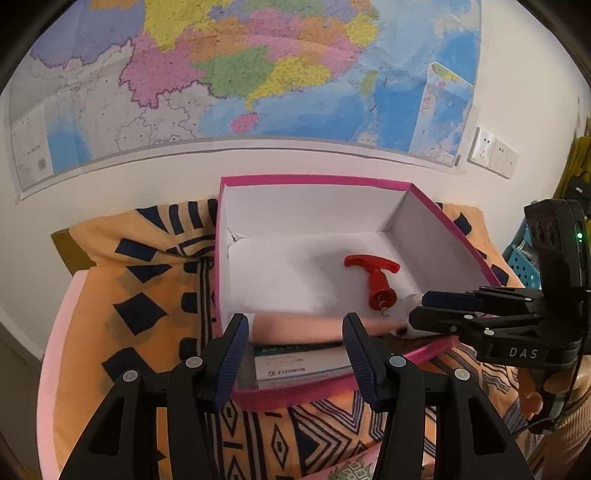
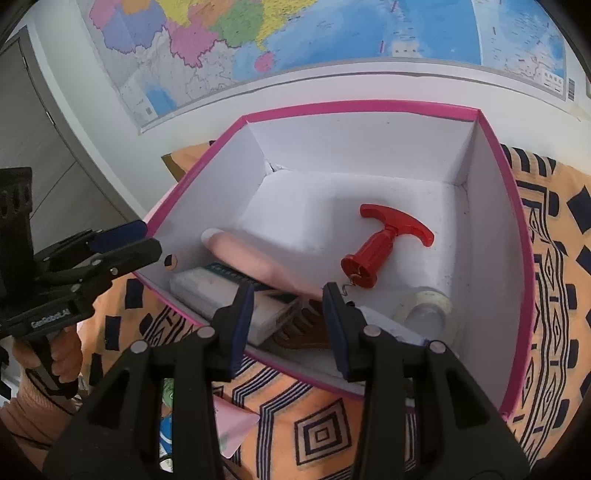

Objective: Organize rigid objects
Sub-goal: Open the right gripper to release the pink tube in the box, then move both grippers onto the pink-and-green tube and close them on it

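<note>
Between the pads of the right gripper (image 2: 288,325) nothing is clamped: its jaws stand partly apart and empty, poised over the near wall of the pink box (image 2: 517,221), which suggests it is either lining up on something inside or has no load to set down. Just beyond its fingertips lie a brown comb-like piece (image 2: 303,328) and a white carton with blue print (image 2: 221,299), packed against the near wall, probably to leave the middle of the floor free. Past those, a long pale-pink cylinder (image 2: 251,258) lies slantwise, and farther in the red T-handled tool (image 2: 384,247) rests on its side with its small hook toward the gripper. Off to the gripper's right a roll of clear tape (image 2: 424,306) lies flat near the side wall. So the box holds one of each: five rigid items that I can count. Away to the right gripper's left, the left gripper (image 1: 295,350) hovers at the box's near corner, jaws likewise part-open on nothing, perhaps waiting its turn. Under the box lies one orange patterned cloth (image 2: 554,295); behind it, one wall map (image 2: 332,33).
</note>
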